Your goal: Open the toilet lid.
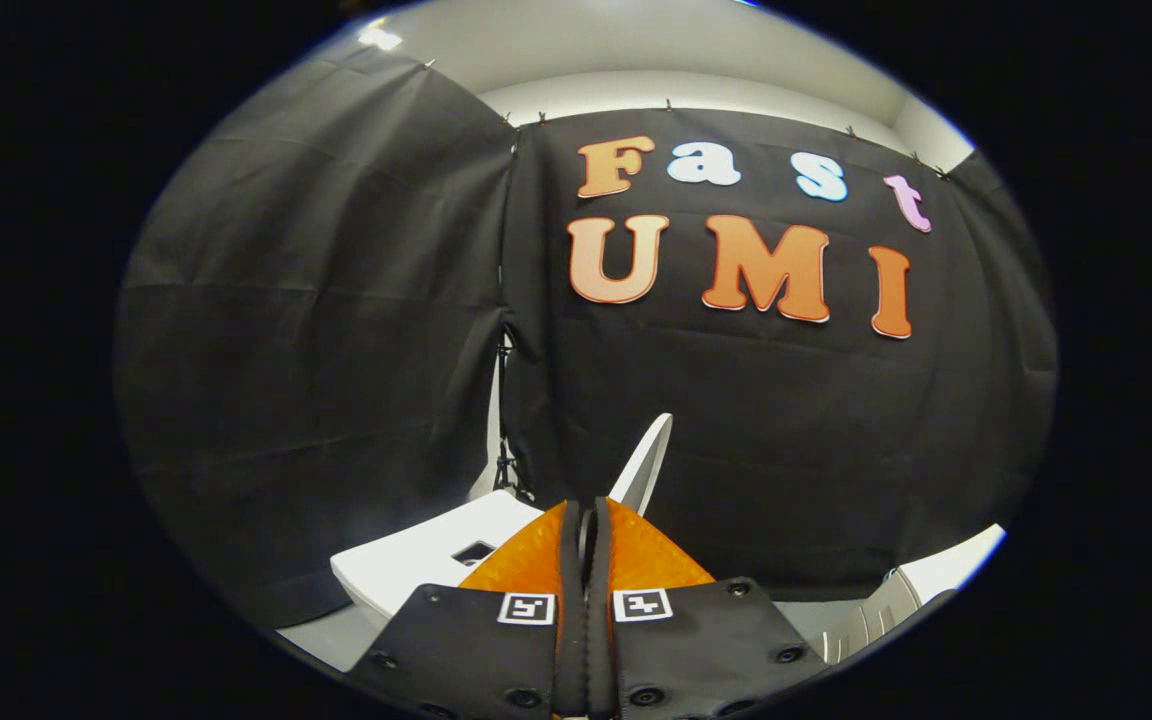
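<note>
- Black cloth [336, 330] is hanging as the booth wall, one panel at 9 o'clock from the fingers and another straight ahead at 12; the two panels are meeting at a seam running down toward the lid.
- Small clips are pinning the cloth's top edge, and creases are running across both panels.
- Above the cloth a pale wall and ceiling [656, 50] are showing, with a bright lamp [379, 38] glaring at 11 o'clock.
- Through the gap at the seam a thin dark stand [506, 440] is standing in front of a strip of pale wall.
- The gripper [586, 530] is pointing forward with its fingers [636, 560] lying together, only a thin dark slit showing between them; whether anything is being pinched there I cannot tell.
- The lid [648, 465] is a white slab rising tilted, leaning toward 1 o'clock, just beyond the fingertips; its lower end is hidden behind the fingers, so contact is unclear.
- A white tank [406, 570] is sitting at 10 o'clock of the fingers, its flat top carrying a dark square opening [473, 552].
- At 4 o'clock a pale ribbed object [876, 610] is lying low, too distorted to name, with a white surface [951, 565] behind it.
- Grey floor [326, 635] is showing at 8 o'clock below the tank.
</note>
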